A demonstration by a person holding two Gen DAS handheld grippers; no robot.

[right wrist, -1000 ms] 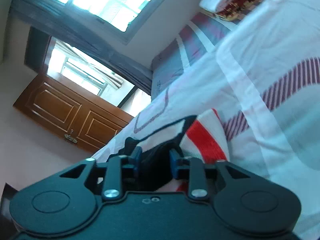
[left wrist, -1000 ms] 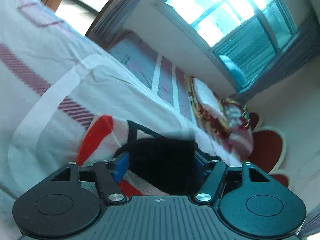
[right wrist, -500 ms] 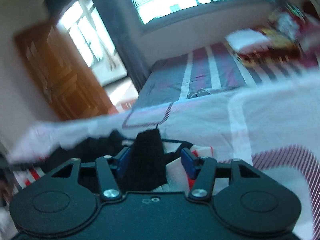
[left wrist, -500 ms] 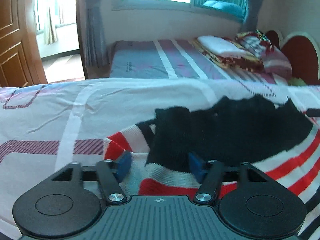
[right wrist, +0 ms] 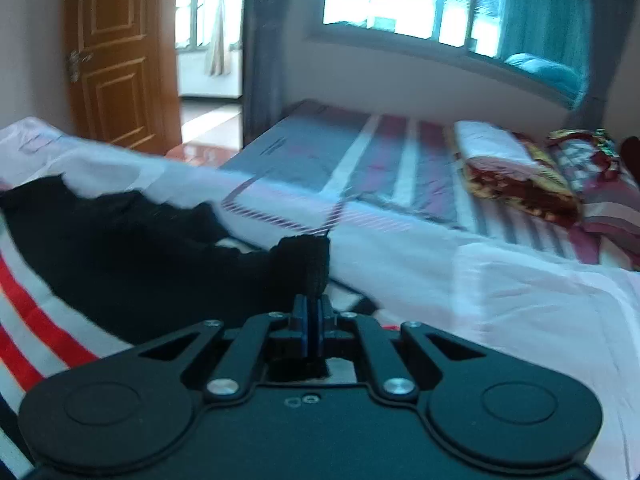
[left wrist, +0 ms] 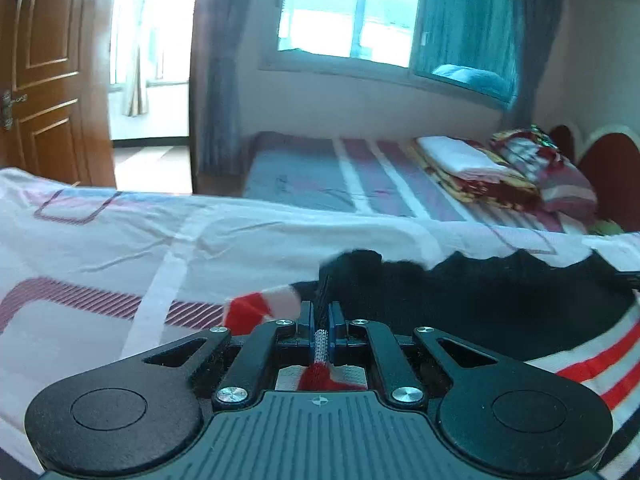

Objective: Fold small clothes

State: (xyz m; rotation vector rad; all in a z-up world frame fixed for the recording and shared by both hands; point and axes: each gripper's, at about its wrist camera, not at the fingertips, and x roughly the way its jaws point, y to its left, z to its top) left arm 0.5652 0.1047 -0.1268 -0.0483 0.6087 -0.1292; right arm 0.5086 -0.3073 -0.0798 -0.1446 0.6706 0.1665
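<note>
A small knit garment, black [left wrist: 480, 300] at the top with red and white stripes [left wrist: 592, 364] below, lies on a white bedsheet [left wrist: 120, 248]. My left gripper [left wrist: 319, 314] is shut on its left corner, black and red fabric pinched between the blue pads. In the right wrist view the same garment [right wrist: 120, 256] stretches off to the left, and my right gripper [right wrist: 313, 304] is shut on its black right corner [right wrist: 310, 260], which stands up out of the jaws.
The white sheet with purple striped patterns [right wrist: 500, 292] spreads around the garment. Beyond it stands a second bed [left wrist: 352, 176] with folded bedding [left wrist: 480, 164] on it. A wooden door [left wrist: 44, 72] is at the left, a window [left wrist: 360, 16] behind.
Both grippers went from open around the garment's corners to shut on them. Both views rolled from tilted to level, and the corners have lifted slightly off the sheet.
</note>
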